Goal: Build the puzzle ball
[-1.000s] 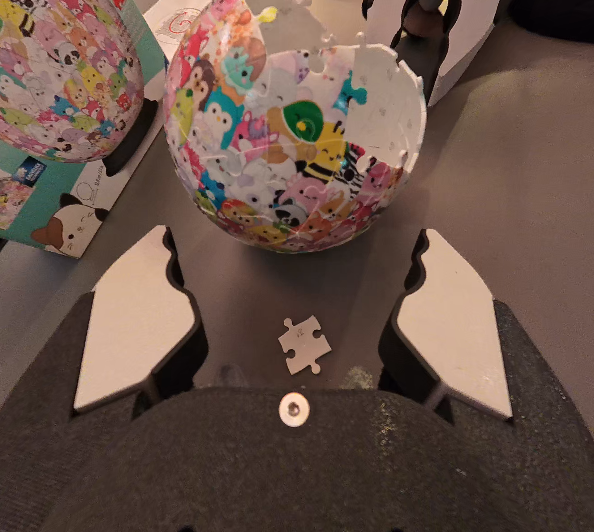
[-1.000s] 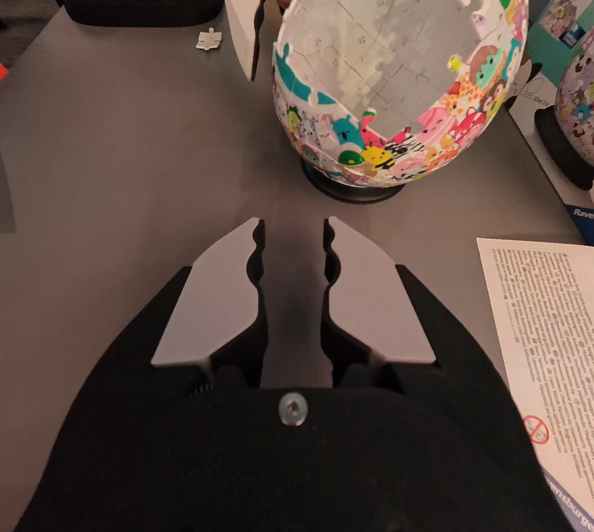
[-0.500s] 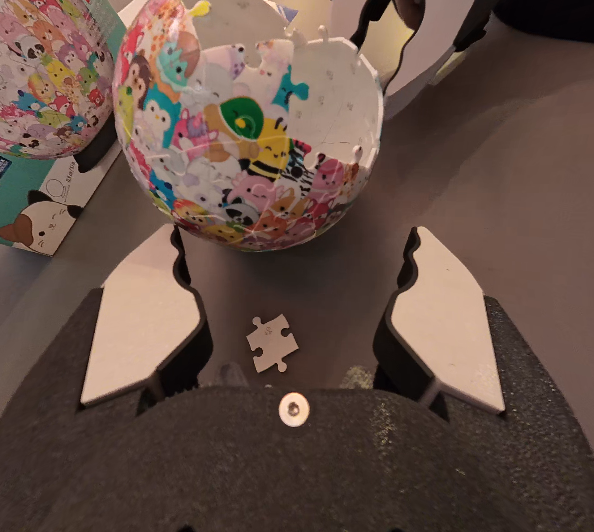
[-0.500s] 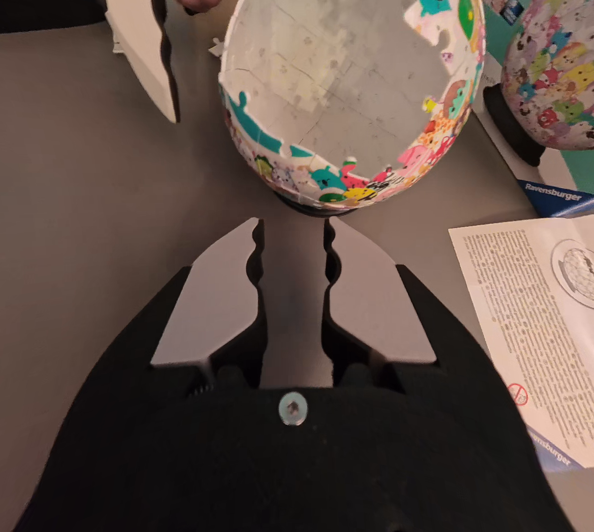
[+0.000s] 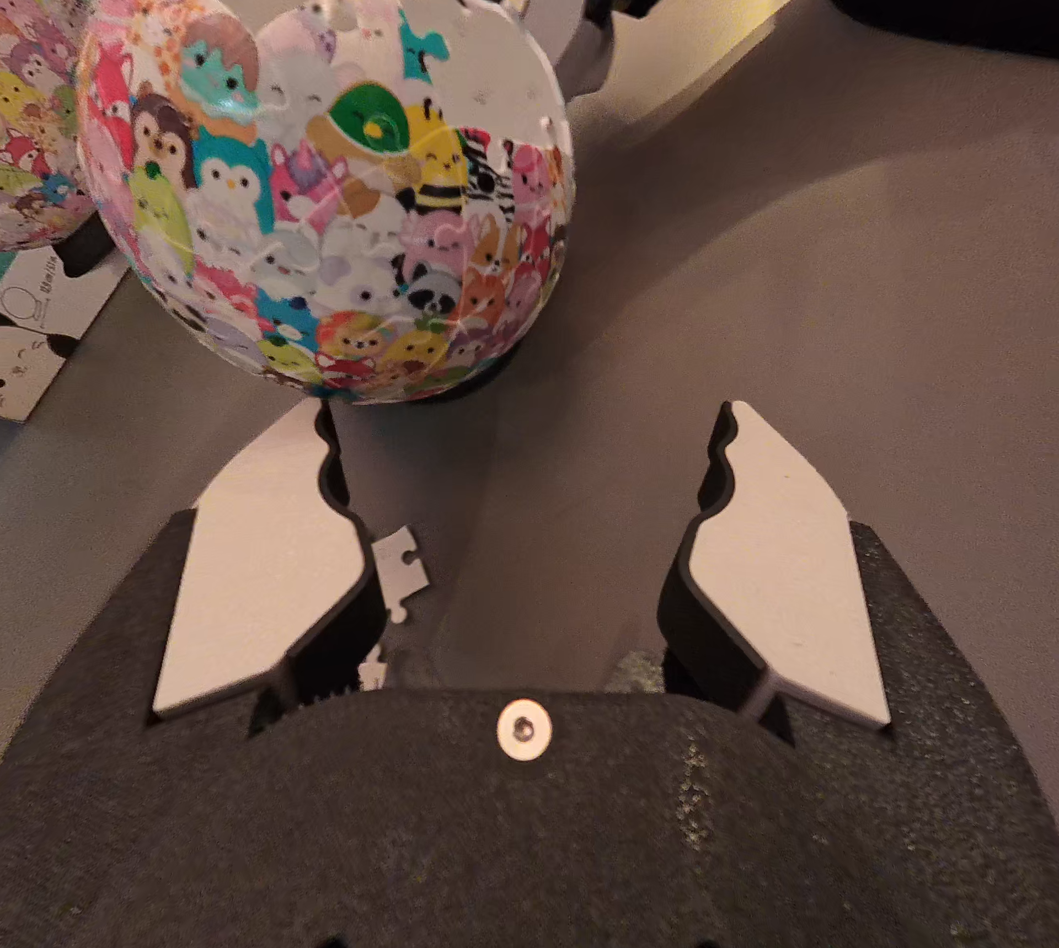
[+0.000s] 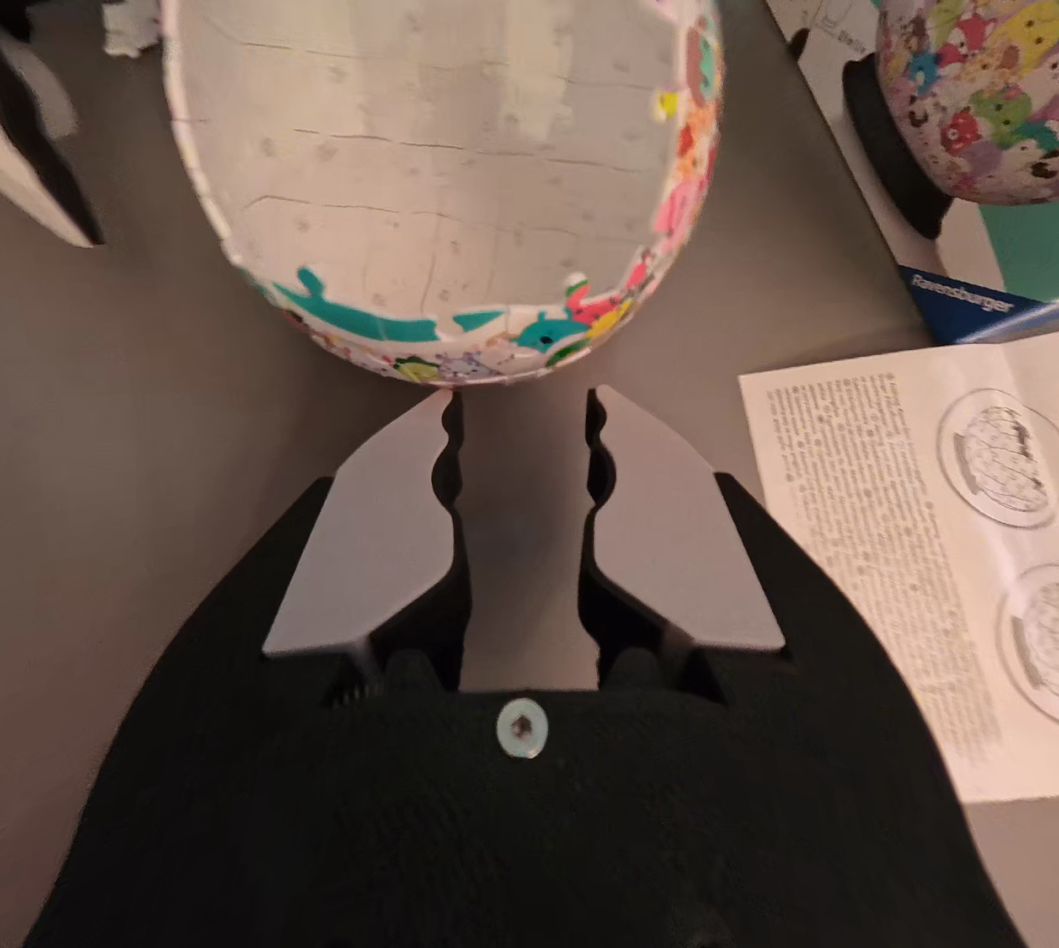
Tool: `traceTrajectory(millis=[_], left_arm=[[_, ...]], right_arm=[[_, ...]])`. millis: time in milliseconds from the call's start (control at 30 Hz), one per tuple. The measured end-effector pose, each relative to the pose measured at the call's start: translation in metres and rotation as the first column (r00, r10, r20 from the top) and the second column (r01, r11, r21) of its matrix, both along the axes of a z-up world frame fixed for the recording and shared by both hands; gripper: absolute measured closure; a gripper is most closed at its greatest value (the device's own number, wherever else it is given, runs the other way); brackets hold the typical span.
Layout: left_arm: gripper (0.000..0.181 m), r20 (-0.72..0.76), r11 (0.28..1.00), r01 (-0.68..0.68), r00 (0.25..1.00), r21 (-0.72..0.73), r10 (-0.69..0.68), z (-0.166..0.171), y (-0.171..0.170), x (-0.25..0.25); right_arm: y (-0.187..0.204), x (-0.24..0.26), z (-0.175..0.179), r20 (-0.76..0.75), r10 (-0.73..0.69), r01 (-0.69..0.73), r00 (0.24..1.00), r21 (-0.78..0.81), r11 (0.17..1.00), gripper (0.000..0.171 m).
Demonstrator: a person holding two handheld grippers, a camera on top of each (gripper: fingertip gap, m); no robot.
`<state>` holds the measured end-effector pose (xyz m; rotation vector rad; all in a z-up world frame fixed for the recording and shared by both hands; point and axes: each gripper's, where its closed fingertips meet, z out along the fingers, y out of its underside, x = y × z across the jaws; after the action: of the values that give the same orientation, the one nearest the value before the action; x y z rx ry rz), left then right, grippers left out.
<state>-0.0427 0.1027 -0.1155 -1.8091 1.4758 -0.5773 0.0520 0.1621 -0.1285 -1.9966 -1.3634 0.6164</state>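
Both grippers have closed on the puzzle ball (image 5: 326, 164); fingers (image 5: 269, 565) apart.

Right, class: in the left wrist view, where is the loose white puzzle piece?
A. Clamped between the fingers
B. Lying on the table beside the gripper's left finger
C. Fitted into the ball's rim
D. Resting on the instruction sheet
B: the loose puzzle piece lies flat on the table, partly hidden by a finger of the open left gripper.
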Motion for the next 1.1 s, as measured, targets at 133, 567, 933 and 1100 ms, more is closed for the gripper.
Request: traceTrajectory(millis=[133, 567, 933, 1100], left_arm=[[0.063, 0.013, 1.0, 0.016, 1.0, -0.002, -0.016, 0.002, -0.012, 0.005], [0.064, 0.113, 0.996, -0.054, 0.993, 0.075, 0.045, 0.019, 0.009, 0.001], [0.058, 0.176, 0.998, 0.054, 0.983, -0.013, -0.051, 0.02, 0.03, 0.018], [0.06, 0.191, 0.998, 0.046, 0.981, -0.03, -0.04, 0.02, 0.02, 0.016]], right_arm=[[0.013, 0.012, 0.0, 0.046, -0.015, 0.015, 0.999, 0.014, 1.0, 0.129], [0.016, 0.03, 0.005, 0.016, -0.111, 0.111, 0.994, -0.003, 0.994, 0.13], [-0.023, 0.017, 0.016, 0.006, -0.105, 0.105, 0.994, 0.032, 0.994, 0.127], [-0.018, 0.016, 0.023, 0.011, -0.12, 0.119, 0.993, 0.046, 0.992, 0.128]])
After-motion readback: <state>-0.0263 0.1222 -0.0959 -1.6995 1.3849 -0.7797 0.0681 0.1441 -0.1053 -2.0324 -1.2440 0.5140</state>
